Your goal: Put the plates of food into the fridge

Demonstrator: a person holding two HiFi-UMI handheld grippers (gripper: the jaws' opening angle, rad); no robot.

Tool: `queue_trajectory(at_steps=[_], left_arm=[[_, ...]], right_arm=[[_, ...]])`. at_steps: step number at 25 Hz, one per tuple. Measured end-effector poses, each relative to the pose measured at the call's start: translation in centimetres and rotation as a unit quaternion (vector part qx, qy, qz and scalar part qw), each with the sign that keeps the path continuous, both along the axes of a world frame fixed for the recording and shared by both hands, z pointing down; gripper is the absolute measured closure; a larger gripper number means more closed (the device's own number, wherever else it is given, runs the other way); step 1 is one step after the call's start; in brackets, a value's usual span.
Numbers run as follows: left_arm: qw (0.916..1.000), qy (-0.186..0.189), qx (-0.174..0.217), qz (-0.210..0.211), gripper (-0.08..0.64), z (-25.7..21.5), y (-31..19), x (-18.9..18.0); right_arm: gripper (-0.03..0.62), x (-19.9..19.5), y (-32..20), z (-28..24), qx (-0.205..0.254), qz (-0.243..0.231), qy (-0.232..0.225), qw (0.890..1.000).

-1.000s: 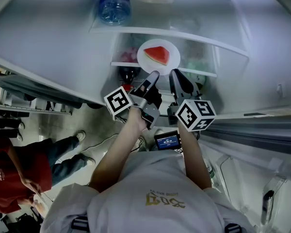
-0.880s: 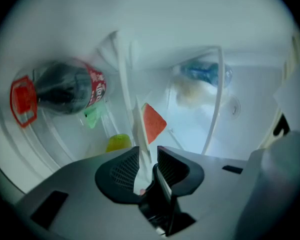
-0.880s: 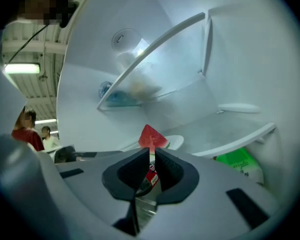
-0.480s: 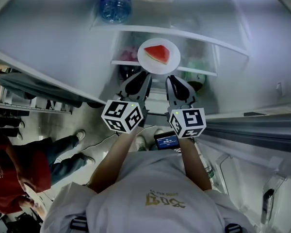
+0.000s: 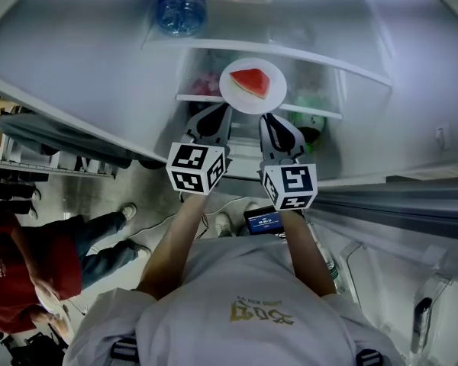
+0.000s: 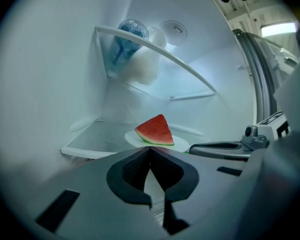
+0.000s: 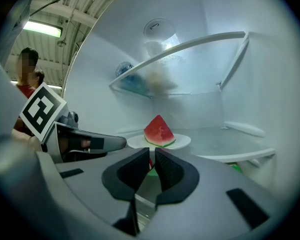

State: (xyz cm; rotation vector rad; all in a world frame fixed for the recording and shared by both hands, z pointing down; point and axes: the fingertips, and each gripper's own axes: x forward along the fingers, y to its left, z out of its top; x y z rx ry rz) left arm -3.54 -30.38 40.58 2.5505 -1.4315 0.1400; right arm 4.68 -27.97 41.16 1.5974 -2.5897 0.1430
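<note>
Watermelon [image 5: 249, 83] on plate [image 5: 252, 106], plate on shelf [image 5: 320, 113], bottle [image 5: 180, 6] above.

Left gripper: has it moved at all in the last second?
Yes. The left gripper has rolled, and its tip has swung left along the shelf edge, away from the plate.
</note>
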Motion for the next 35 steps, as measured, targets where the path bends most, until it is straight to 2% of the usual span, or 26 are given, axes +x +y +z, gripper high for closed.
queue_trajectory(at_steps=[7, 17, 26, 32, 35], left_arm=[[0.9998, 0.001, -0.011, 0.016, 0.555, 0.2, -1.1, 1.7], [0.9998, 0.003, 0.006, 0.019, 0.555, -0.4, -2.1, 3.0], [0.9996, 0.021, 0.003, 0.021, 0.555, -0.4, -1.3, 2.7], [0.9996, 0.029, -0.001, 0.005, 0.555, 0.2, -0.2, 1.4], [0.9996, 0.022, 0.012, -0.011, 0.555, -0.3, 0.2, 0.8]], right_arm=[[0.554, 1.0, -1.6, 0.2, -0.004, 0.013, 0.0, 1.0], [0.554, 1.3, -2.5, 0.0, 0.002, 0.022, 0.01, 1.0], [0.554, 1.8, -2.5, -0.4, 0.006, 0.039, 0.004, 0.999], [0.554, 2.5, -1.9, -0.8, 0.011, 0.054, 0.01, 0.998], [0.554, 2.7, -1.4, -0.7, 0.009, 0.065, 0.017, 0.998]])
